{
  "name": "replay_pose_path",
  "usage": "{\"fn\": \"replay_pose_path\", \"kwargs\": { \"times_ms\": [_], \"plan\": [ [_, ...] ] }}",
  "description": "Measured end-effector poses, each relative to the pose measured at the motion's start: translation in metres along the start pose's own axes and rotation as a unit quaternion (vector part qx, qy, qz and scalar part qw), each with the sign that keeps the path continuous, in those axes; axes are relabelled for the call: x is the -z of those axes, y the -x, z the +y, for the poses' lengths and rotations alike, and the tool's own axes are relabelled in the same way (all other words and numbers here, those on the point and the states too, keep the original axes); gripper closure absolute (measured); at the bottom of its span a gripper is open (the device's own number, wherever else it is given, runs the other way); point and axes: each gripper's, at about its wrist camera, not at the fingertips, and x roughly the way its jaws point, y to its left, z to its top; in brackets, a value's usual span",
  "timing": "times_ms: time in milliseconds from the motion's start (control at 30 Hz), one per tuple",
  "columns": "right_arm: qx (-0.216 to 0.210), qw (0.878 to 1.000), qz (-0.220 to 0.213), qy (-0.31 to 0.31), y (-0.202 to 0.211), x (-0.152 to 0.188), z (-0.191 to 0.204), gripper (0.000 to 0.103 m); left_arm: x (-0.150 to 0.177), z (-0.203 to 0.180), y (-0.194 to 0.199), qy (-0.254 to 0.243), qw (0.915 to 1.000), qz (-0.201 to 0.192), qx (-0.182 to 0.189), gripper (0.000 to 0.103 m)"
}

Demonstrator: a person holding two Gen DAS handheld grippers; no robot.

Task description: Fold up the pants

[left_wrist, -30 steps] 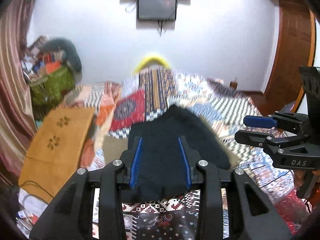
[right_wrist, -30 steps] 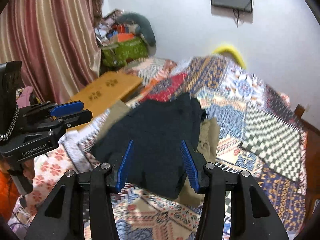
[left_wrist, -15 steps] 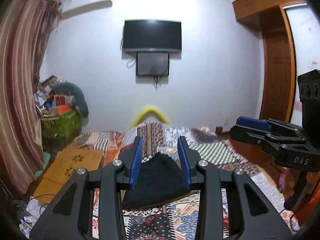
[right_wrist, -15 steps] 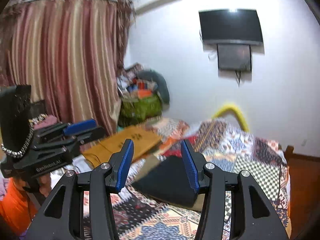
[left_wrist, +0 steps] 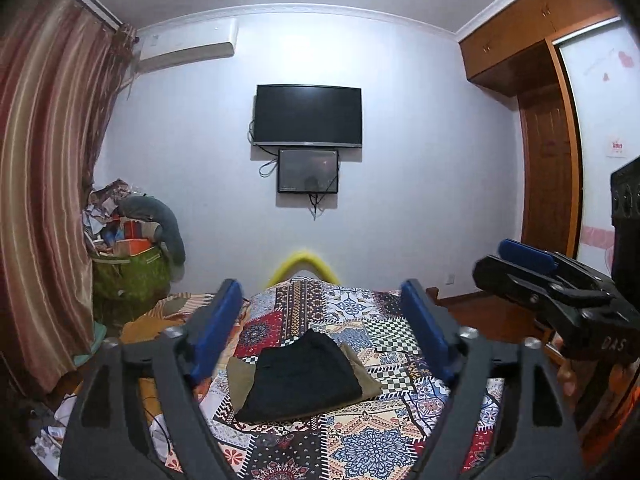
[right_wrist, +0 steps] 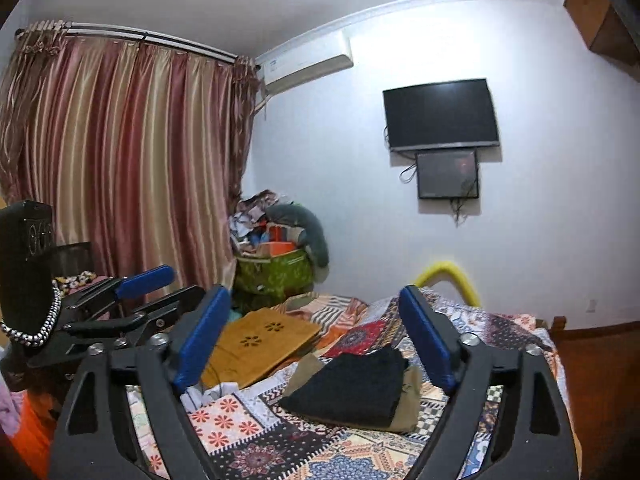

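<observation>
Folded black pants (left_wrist: 302, 378) lie on top of a folded olive garment (left_wrist: 362, 372) on the patterned bedspread (left_wrist: 360, 436). The pants also show in the right wrist view (right_wrist: 352, 388), with the olive garment (right_wrist: 408, 404) under them. My left gripper (left_wrist: 322, 328) is open and empty, held well above and back from the pants. My right gripper (right_wrist: 314, 338) is open and empty, likewise raised and apart from the pants. Each gripper shows in the other's view, the right one (left_wrist: 516, 264) and the left one (right_wrist: 156, 286).
A wooden board (right_wrist: 260, 344) lies on the bed's left side. A green bag with clutter (right_wrist: 276, 272) stands by the striped curtain (right_wrist: 120, 160). A TV (left_wrist: 308, 116) hangs on the far wall. A wooden wardrobe (left_wrist: 548, 184) is at right.
Both grippers have lifted up and pulled back from the black pants, tilting up to face the wall. The pants stay folded on the bed.
</observation>
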Motion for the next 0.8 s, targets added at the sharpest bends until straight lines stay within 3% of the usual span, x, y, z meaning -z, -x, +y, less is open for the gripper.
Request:
{"fn": "replay_pose_path", "kwargs": {
  "times_ms": [67, 800],
  "plan": [
    [0.012, 1.000, -0.003, 0.003, 0.003, -0.001, 0.001, 0.000, 0.002, -0.001, 0.006, -0.001, 1.0000, -0.005, -0.007, 0.008],
    [0.019, 1.000, 0.014, -0.010, 0.005, 0.007, -0.003, 0.000, 0.009, -0.004, 0.011, 0.003, 1.0000, -0.004, -0.008, 0.003]
  ]
}}
